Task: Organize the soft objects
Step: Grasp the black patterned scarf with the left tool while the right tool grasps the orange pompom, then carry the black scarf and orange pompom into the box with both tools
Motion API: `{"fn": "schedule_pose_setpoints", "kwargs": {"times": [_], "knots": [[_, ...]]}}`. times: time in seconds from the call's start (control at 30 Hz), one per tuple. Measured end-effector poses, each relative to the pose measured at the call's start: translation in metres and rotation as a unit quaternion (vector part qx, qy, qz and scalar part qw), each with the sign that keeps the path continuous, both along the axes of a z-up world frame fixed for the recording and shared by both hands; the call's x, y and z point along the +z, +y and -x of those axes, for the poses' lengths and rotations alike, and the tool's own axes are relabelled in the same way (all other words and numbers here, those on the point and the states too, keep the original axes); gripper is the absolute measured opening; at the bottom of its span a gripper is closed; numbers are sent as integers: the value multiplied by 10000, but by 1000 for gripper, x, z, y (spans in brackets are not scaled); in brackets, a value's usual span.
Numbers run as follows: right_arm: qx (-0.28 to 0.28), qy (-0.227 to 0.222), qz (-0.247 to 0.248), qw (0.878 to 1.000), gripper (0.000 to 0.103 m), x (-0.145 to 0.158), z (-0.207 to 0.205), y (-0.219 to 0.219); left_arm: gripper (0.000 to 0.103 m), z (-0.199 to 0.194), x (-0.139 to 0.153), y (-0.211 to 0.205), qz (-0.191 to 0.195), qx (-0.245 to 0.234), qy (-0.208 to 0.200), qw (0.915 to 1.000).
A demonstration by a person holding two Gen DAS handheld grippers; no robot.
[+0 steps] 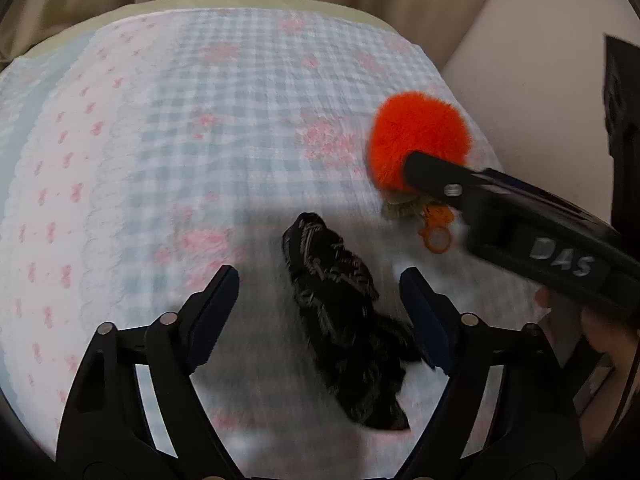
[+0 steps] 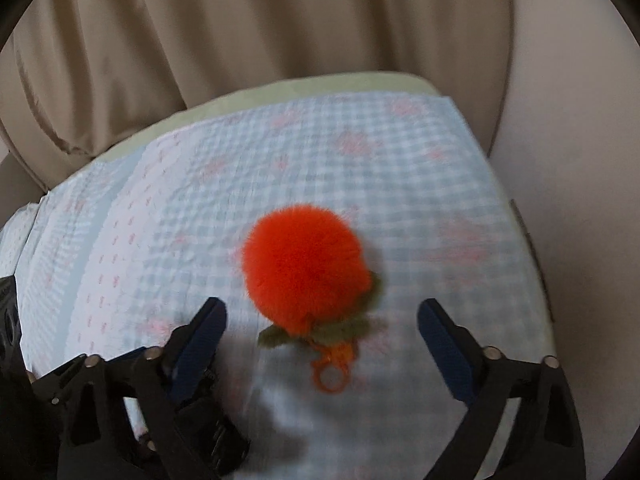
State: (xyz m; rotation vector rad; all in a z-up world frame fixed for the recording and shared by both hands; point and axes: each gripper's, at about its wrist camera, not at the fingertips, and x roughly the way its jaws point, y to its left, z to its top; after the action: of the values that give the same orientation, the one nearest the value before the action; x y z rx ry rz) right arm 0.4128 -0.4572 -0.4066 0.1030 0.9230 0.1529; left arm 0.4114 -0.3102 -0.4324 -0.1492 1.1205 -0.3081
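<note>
The orange pompom lies on the bed, on the blue-and-pink checked cover, toward its right edge and nearer the front than the far edge by the curtain. It is a round ball of long, fluffy fur with small olive-green felt leaves at its base and an orange plastic clasp ring trailing toward the camera. The right tongs are spread wide, one finger on either side of the pompom's lower half, not yet touching it as far as I can tell.

To its left, toward the front edge, a black knitted piece lies crumpled lengthwise, dark with pale flecks; whether it is a sock or a glove is unclear. The left tongs hang over it, also wide apart, the fabric lying between the fingers and close to the right one.

The risks, as I judge them: the fur compresses easily, so a close on the pompom's outer fluff alone could let it slip out as it is lifted, and a low grasp may catch only the leaves or the clasp, leaving the ball to swing. The right tongs sit close beside the left ones, so the two tools could knock together if both move at once. The black piece is limp and may pinch up the cover with it. Both views are motion-blurred, so contact is hard to confirm.
</note>
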Motion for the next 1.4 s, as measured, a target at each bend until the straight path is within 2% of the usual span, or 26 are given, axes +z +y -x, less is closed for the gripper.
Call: {"fn": "schedule_pose_setpoints", "kwargs": {"times": [0.07, 0.2, 0.37, 0.4, 0.67, 0.9, 1.2, 1.4], "knots": [[49, 77, 10, 10000, 81, -10, -7, 4, 70, -5, -7, -6, -39, -22, -1, 10000], [29, 90, 66, 9999, 69, -23, -17, 8, 70, -9, -19, -18, -265, -200, -43, 9994], [-90, -52, 227, 9997, 42, -26, -22, 10, 43, -11, -17, -16, -327, -255, -73, 9991], [-121, -82, 265, 9995, 36, -25, -21, 10, 40, -12, -17, -15, -352, -252, -72, 9990], [-216, -333, 350, 9986, 35, -9, -11, 9, 36, -12, -10, -7, -181, -232, -98, 9995], [-376, -513, 321, 9975, 35, 31, 11, 8, 33, -5, 21, 8, -72, -94, -191, 9997], [-443, -725, 321, 9959, 35, 122, 69, 23, 32, 26, 108, 38, 173, 133, -462, 9987], [-250, -1057, 414, 9932, 35, 199, 122, 52, 32, 63, 185, 68, 246, 256, -821, 9960]]}}
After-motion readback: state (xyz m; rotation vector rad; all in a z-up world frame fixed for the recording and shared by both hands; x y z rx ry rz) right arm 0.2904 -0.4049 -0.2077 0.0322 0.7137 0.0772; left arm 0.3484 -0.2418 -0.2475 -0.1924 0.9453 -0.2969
